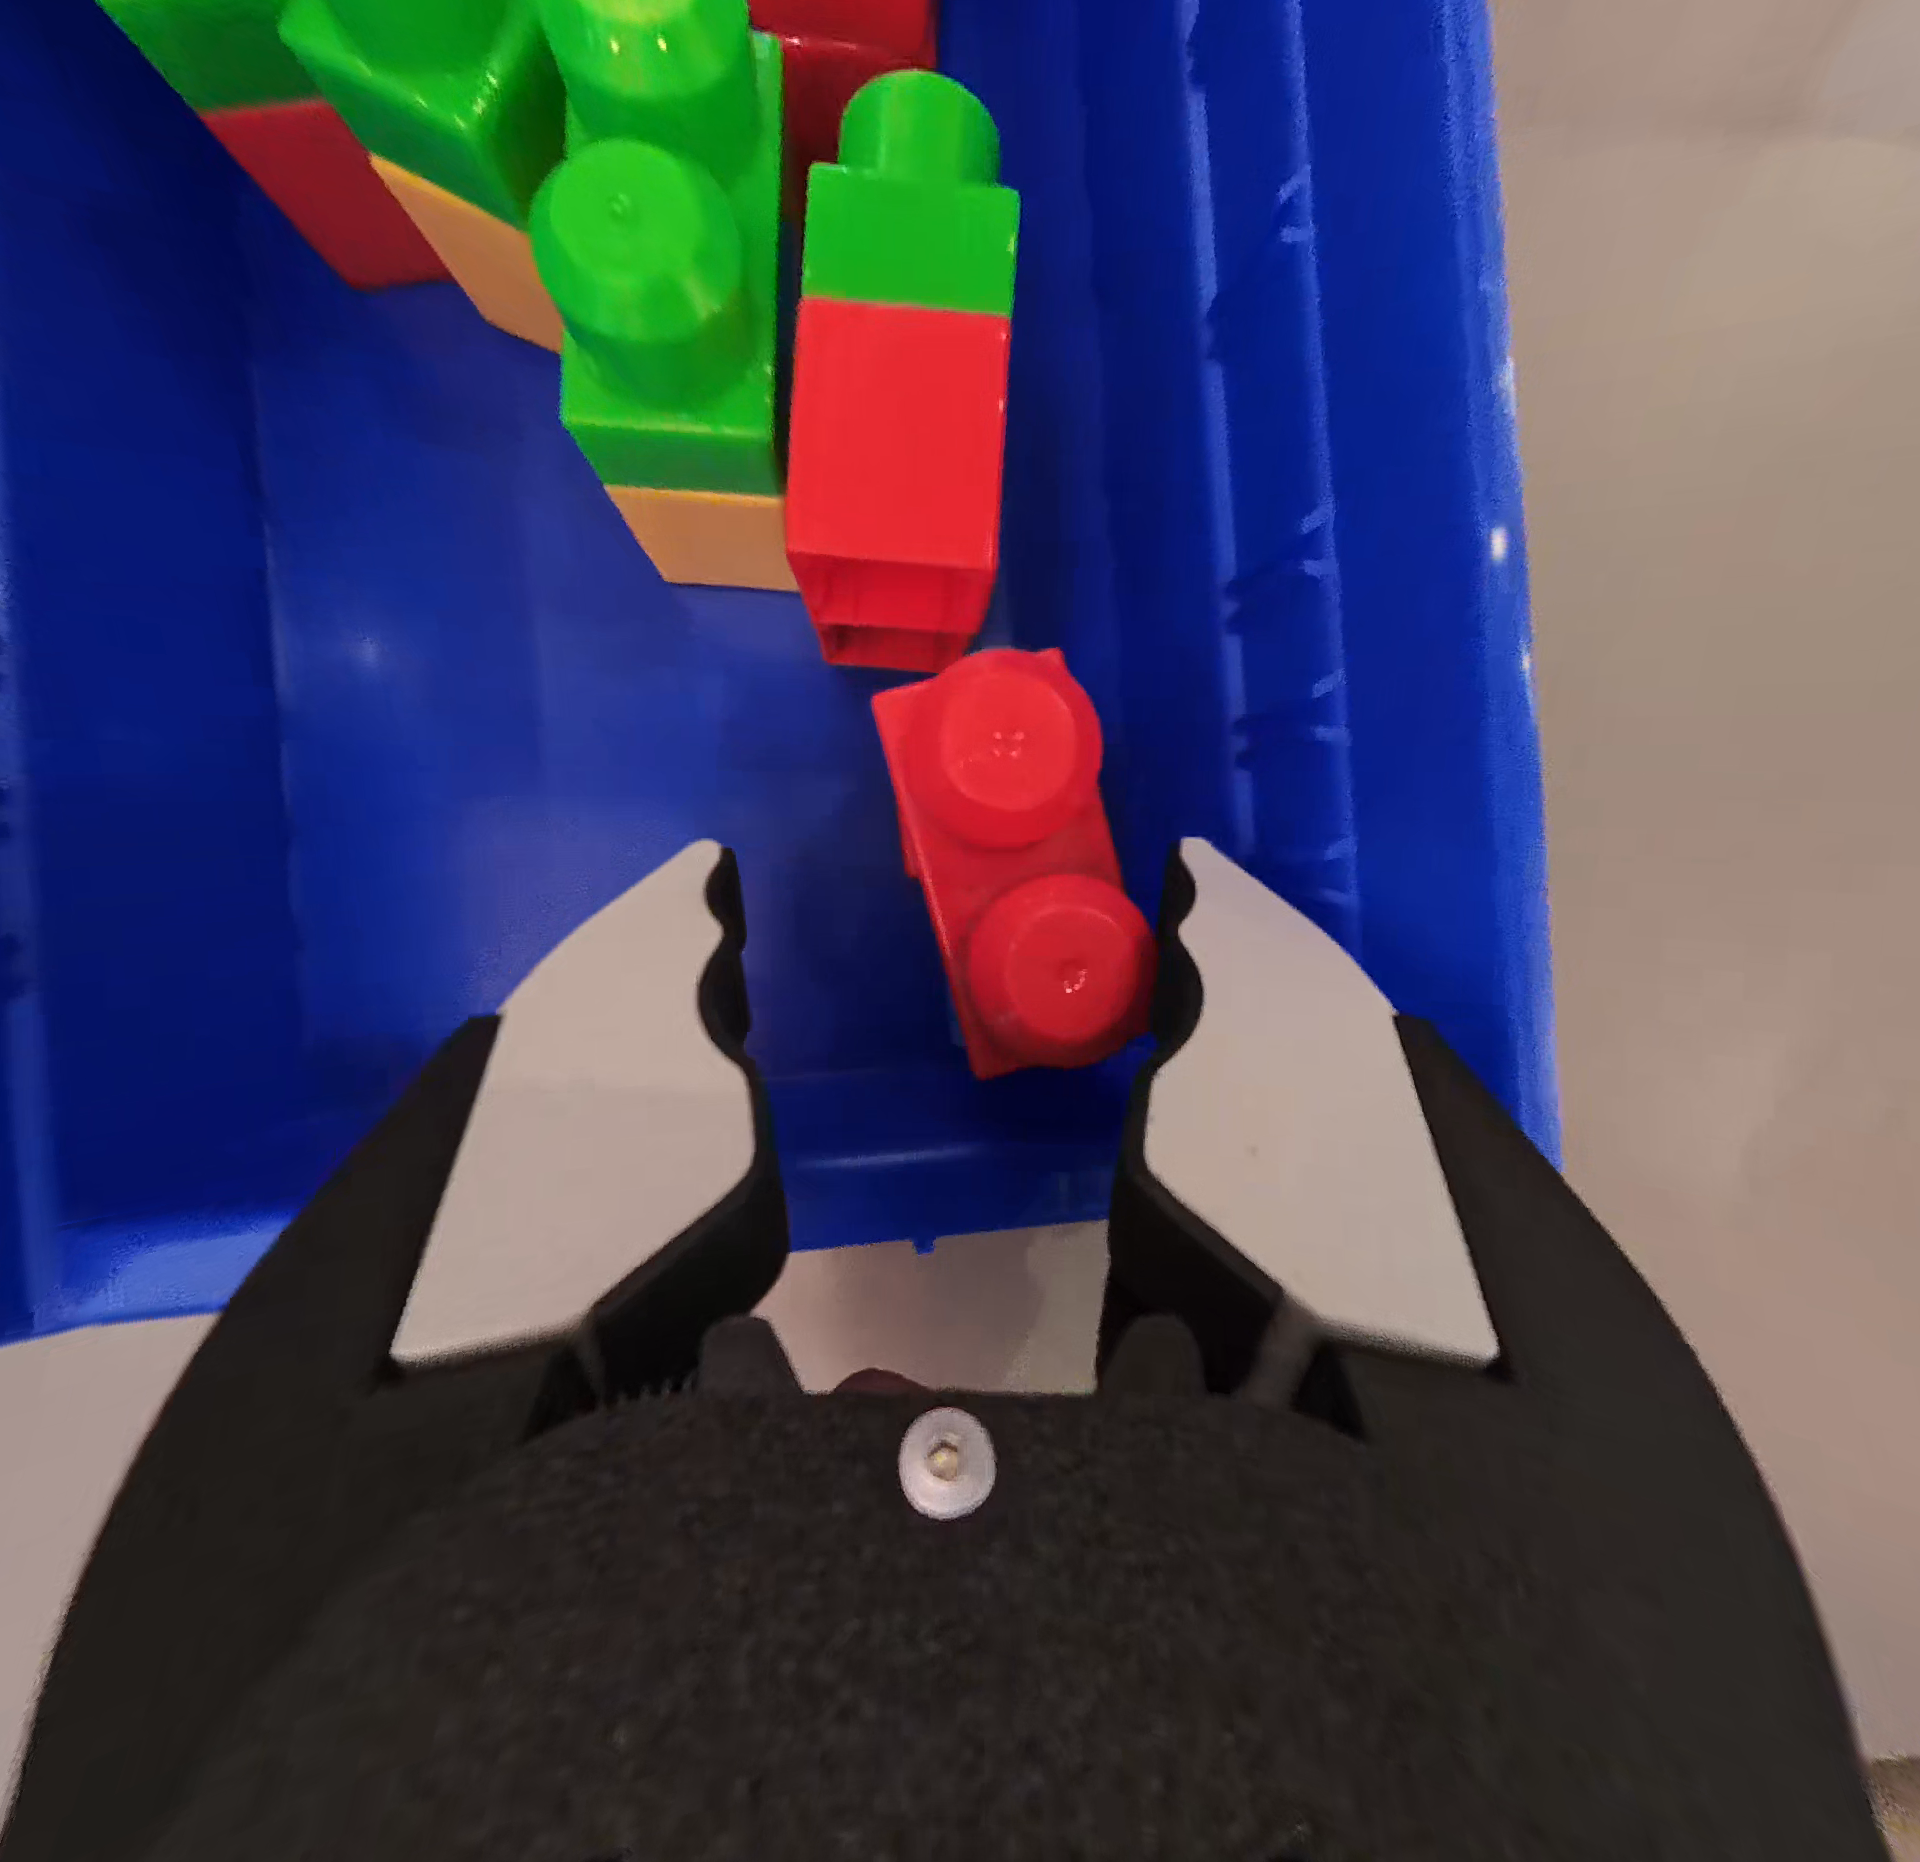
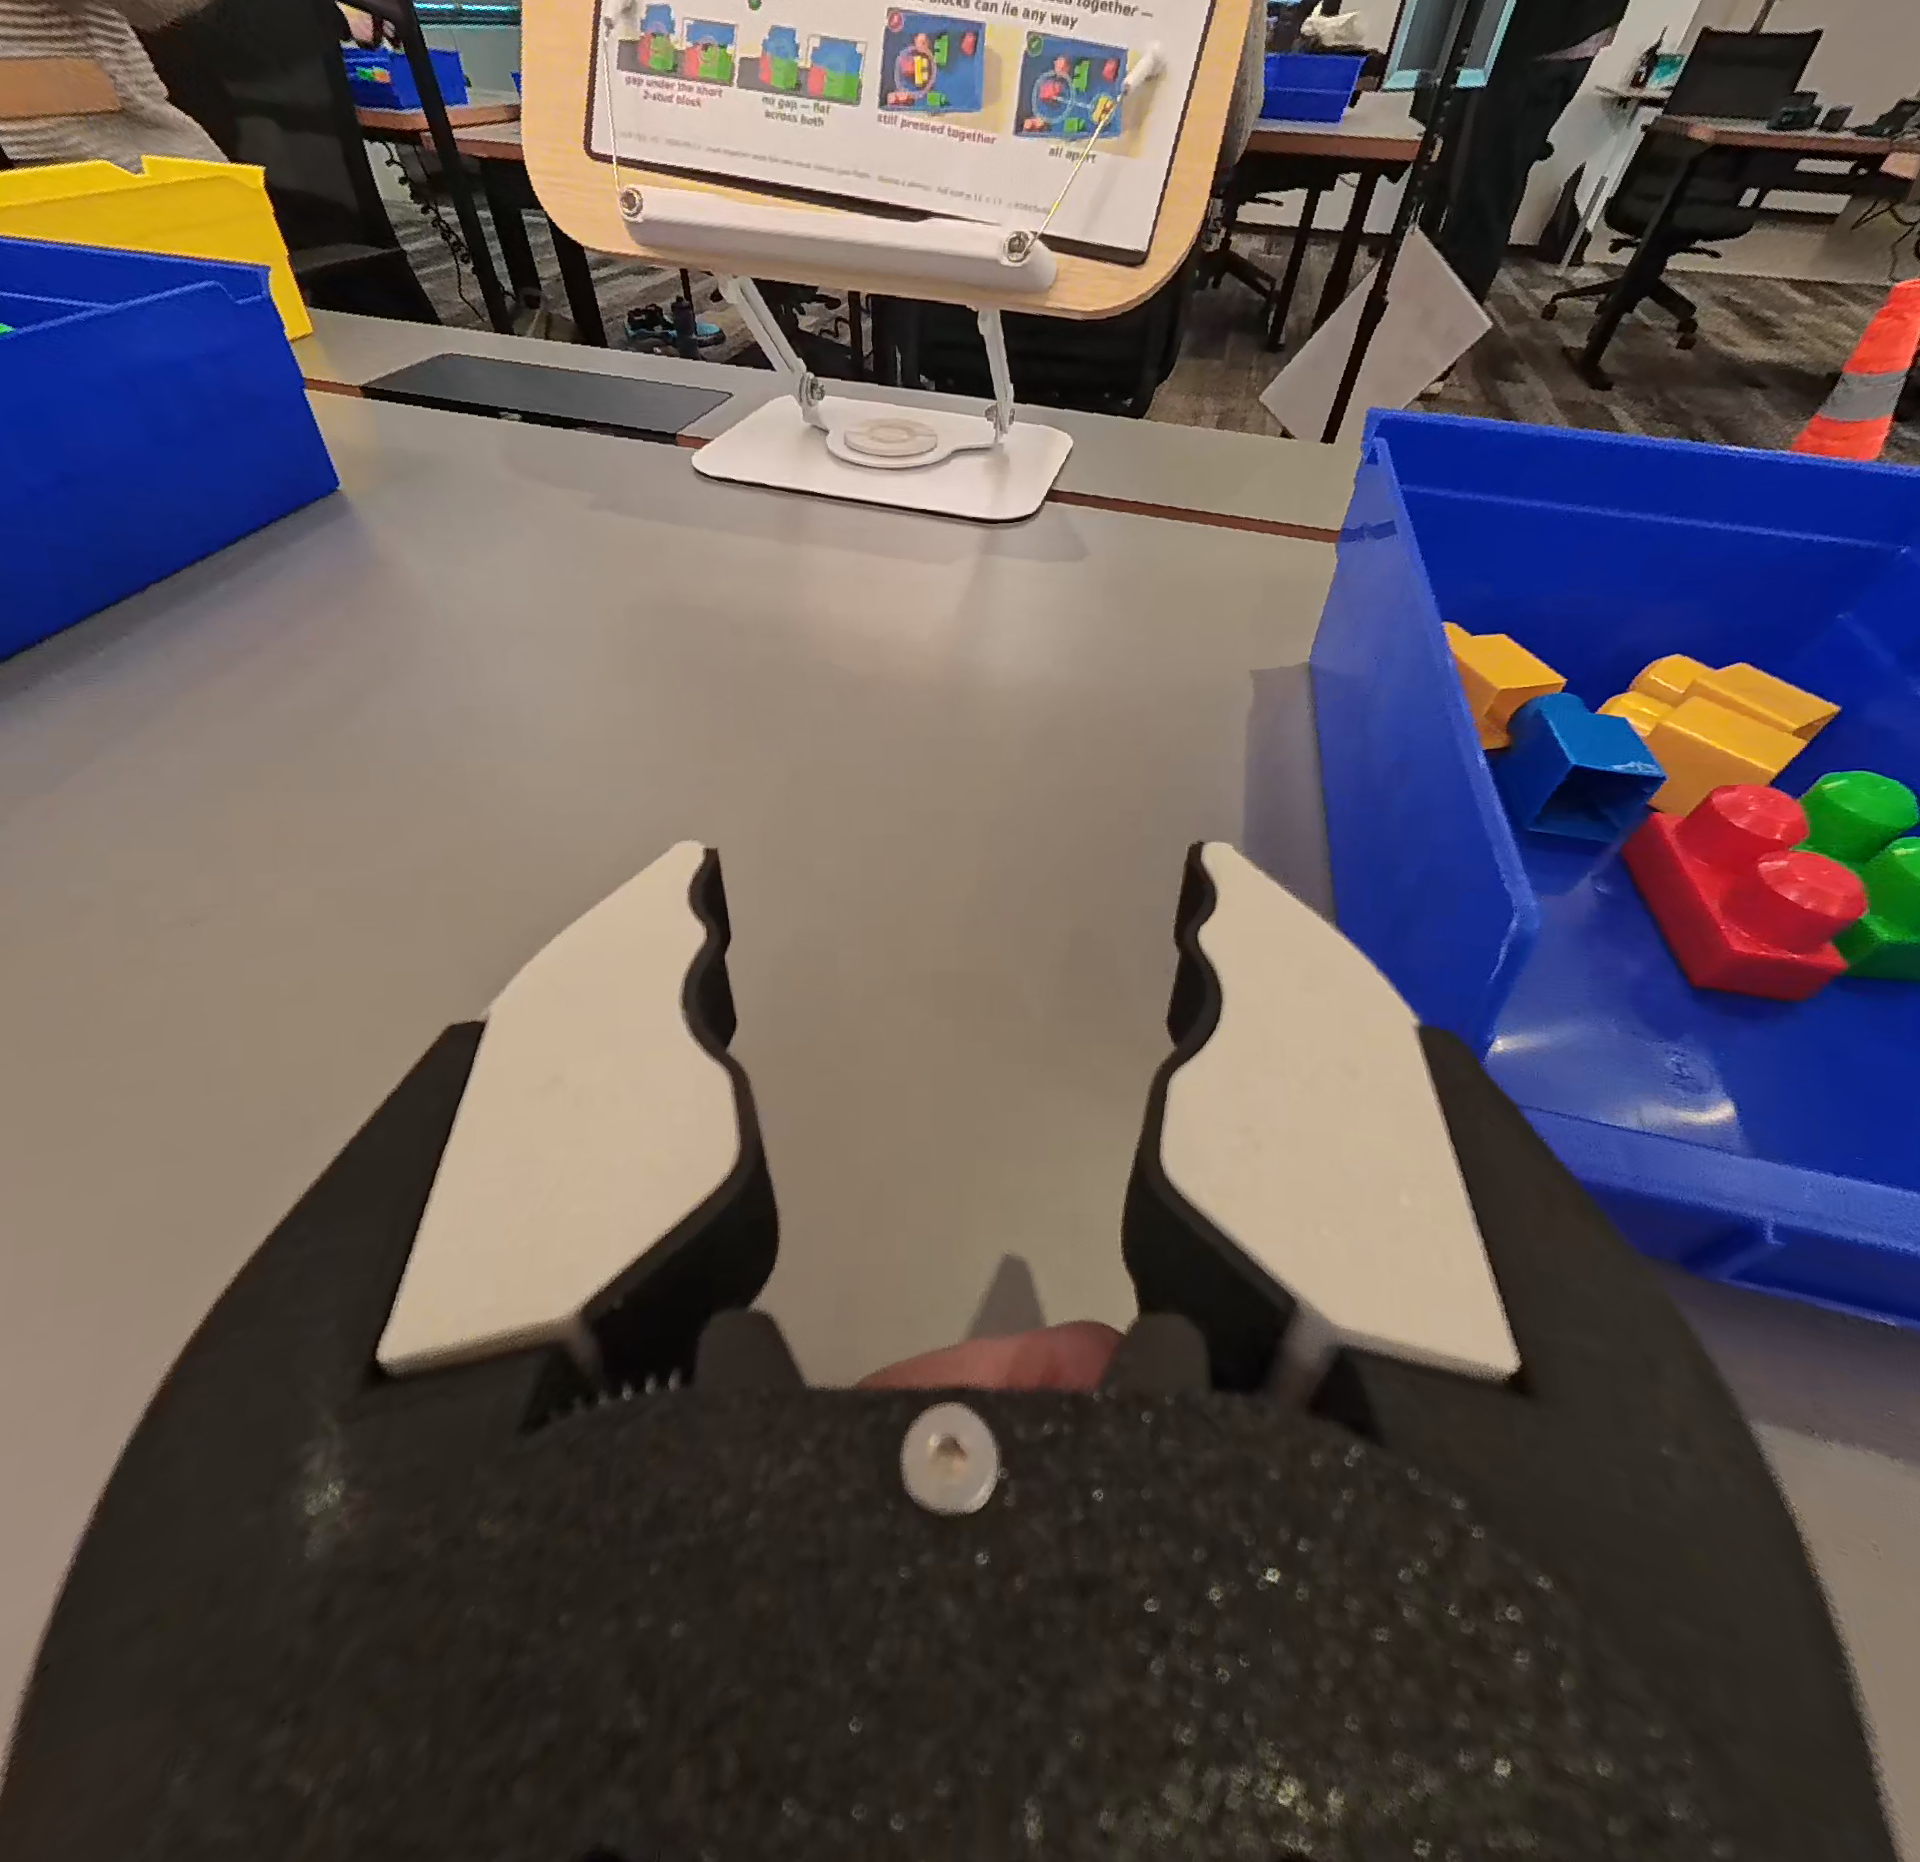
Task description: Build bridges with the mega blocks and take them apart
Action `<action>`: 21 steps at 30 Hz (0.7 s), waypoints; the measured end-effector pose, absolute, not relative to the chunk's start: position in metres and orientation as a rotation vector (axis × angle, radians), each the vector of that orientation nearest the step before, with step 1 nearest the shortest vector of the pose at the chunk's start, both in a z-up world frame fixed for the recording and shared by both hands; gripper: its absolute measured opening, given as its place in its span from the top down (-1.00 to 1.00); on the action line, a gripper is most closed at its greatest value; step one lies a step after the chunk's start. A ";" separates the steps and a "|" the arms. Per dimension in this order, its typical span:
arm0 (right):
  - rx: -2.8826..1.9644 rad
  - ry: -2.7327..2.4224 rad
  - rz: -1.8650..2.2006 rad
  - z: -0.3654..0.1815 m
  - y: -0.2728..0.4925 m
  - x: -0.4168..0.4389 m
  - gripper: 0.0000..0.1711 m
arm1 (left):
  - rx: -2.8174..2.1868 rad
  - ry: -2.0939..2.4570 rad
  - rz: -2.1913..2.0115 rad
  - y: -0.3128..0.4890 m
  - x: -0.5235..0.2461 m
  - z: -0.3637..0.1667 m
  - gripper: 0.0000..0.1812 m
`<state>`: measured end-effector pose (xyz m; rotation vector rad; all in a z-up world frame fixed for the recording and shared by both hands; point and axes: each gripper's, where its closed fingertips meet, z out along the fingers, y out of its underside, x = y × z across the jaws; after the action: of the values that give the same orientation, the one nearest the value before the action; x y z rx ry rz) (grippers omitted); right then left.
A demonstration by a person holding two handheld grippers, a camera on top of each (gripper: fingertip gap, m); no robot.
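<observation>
Red two-stud block [image 1: 1013, 867] against right finger of spread left fingers [image 1: 1179, 939].

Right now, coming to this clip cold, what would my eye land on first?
First, the red two-stud block inside the blue bin, lying against the right-hand finger of the open left gripper. Behind it sits a jumble of green, red and orange blocks. In the right wrist view the right gripper hovers open over bare grey table, with another blue bin of blocks to its right.
</observation>
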<state>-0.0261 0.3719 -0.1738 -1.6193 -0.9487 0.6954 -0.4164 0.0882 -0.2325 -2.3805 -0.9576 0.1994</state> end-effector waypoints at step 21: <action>-1.604 -0.992 0.673 -0.171 0.368 -0.027 0.09 | -2.449 -0.839 0.238 0.092 -0.415 -0.232 0.59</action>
<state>-0.0270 0.3676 -0.1715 -1.6043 -0.9917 0.6731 -0.4148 0.0917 -0.2317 -2.4493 -0.8390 0.2382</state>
